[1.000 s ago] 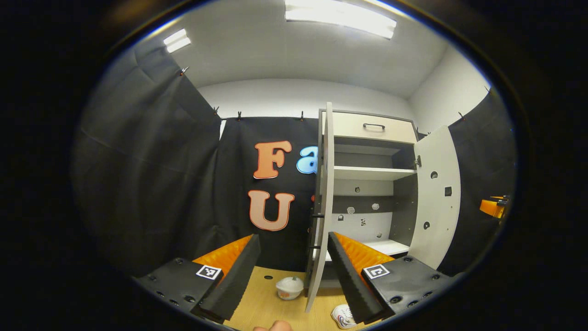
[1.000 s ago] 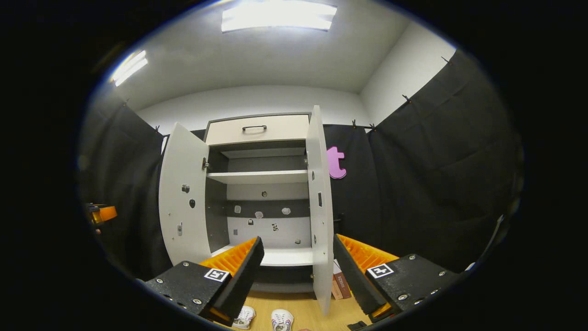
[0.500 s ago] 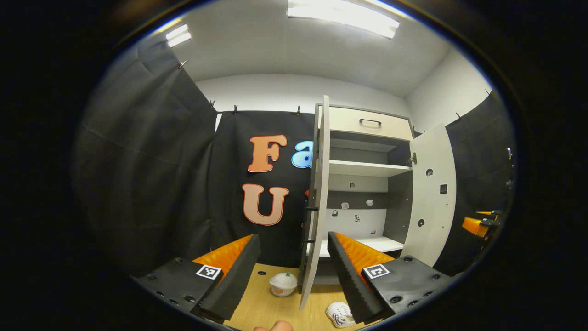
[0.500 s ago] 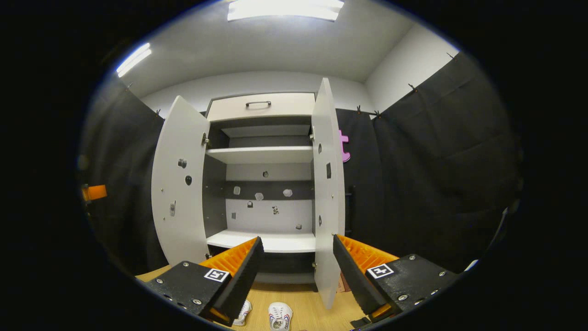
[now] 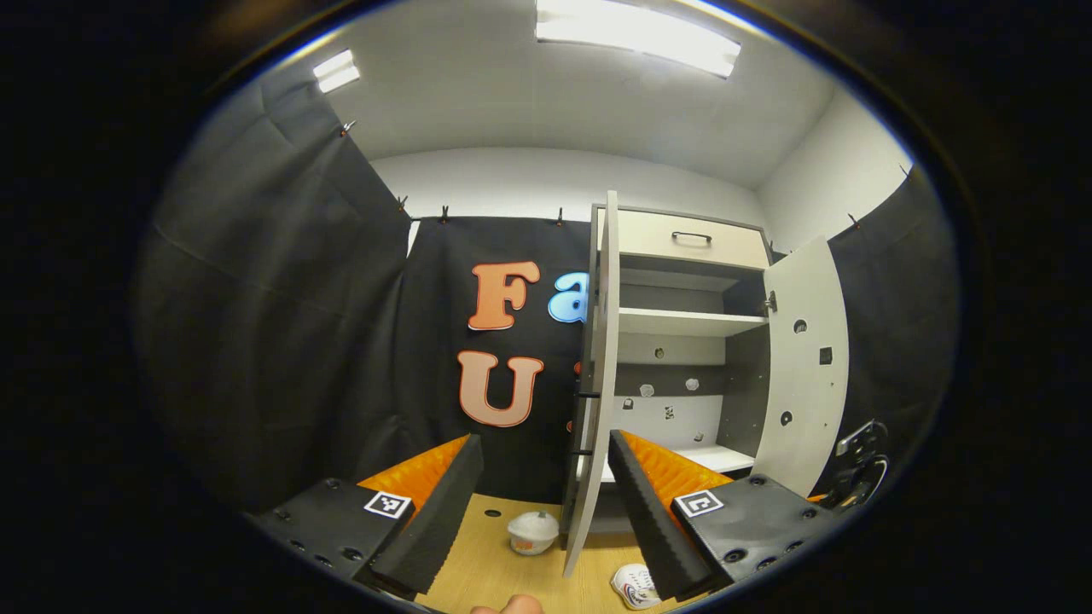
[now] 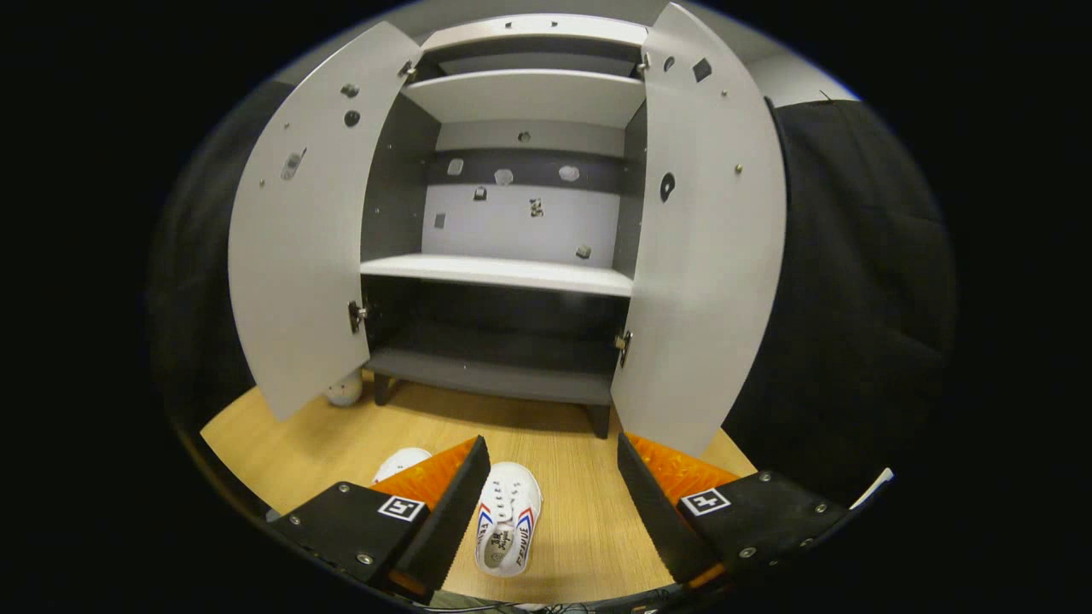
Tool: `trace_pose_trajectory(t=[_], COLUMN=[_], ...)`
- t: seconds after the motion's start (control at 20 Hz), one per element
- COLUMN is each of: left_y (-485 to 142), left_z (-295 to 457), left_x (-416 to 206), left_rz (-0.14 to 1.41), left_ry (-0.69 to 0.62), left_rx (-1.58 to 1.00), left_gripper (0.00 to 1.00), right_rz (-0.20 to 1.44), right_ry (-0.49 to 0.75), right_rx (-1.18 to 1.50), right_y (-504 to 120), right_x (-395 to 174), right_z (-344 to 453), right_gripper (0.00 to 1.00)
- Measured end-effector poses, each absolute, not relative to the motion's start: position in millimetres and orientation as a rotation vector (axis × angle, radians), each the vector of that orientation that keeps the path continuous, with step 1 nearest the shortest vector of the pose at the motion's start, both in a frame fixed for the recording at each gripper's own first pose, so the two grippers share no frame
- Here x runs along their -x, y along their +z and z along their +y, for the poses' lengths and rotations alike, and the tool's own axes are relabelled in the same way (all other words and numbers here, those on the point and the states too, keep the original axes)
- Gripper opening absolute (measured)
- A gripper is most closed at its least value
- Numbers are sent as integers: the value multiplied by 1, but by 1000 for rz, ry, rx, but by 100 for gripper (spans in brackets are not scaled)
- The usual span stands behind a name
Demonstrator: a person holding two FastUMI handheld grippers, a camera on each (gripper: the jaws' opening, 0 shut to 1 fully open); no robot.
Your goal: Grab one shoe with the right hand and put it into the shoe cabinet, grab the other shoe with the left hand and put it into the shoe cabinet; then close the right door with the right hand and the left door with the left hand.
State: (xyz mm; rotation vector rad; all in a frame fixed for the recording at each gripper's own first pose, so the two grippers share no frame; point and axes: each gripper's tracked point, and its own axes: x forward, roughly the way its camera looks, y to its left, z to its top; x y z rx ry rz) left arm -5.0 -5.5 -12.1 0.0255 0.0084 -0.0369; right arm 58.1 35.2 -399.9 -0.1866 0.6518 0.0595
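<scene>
In the right gripper view the shoe cabinet [image 6: 503, 273] stands with both doors swung wide, left door [image 6: 299, 247] and right door [image 6: 704, 247]. Two white shoes lie on the wooden floor before it: one [image 6: 509, 529] between my fingers' line of sight, the other [image 6: 401, 465] partly hidden behind my left finger. My right gripper [image 6: 550, 503] hangs open above them. In the left gripper view my left gripper [image 5: 542, 503] is open, facing the edge of the cabinet's left door [image 5: 597, 384]; one white shoe [image 5: 633, 585] peeks out at the bottom.
A small white round container [image 5: 533, 532] sits on the floor beside the left door, also visible as a pale ball [image 6: 344, 391] by the cabinet's foot. The wooden floor [image 6: 563, 443] stretches before the cabinet. The other gripper's dark part [image 5: 862, 465] shows at the far right.
My right gripper has tilted down and moved closer to the cabinet, bringing the floor and both shoes into fuller view. The left gripper has barely shifted.
</scene>
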Motion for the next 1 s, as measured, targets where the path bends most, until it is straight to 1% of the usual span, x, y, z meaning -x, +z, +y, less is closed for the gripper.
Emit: trace_pose_trajectory(t=[0.15,0.2,0.25,0.3,0.35,0.4,0.45,0.6,0.65,0.8,0.9,0.95,1.0], left_y=[-14,-14,-14,-14,-16,-17,-16,-16,-15,-16,-11,-9,-7], left_z=[-2,-4,-4,-5,-6,-8,-10,-8,-7,-8,-12,-13,-13], left_x=[6,5,6,6,6,6,6,6,5,6,4,3,2], left_rz=[-2,-5,-6,-8,-7,-4,-3,-6,-7,-5,-10,-15,-23], left_ry=[-13,-14,-15,-17,-16,-22,-27,-20,-15,-14,-22,-22,-20], left_rx=[-70,-71,-71,-73,-77,-77,-72,-64,-64,-61,-58,-65,-70], left_gripper=[96,96,94,96,94,94,96,96,94,94,99,96,96], right_rz=[794,823,846,867,895,924,947,998,1007,1042,1069,1080,1092], right_ry=[69,63,58,56,55,54,56,64,61,67,81,73,61], right_rx=[201,203,207,201,185,164,144,94,98,91,63,65,62], right_y=[-467,-482,-494,-507,-517,-527,-534,-553,-558,-574,-585,-591,-598], right_x=[-50,-49,-48,-46,-43,-40,-37,-30,-30,-25,-24,-25,-25], right_z=[31,29,26,24,23,21,20,22,21,24,29,27,25], right_gripper=[93,92,91,90,89,87,87,79,77,73,70,68,62])
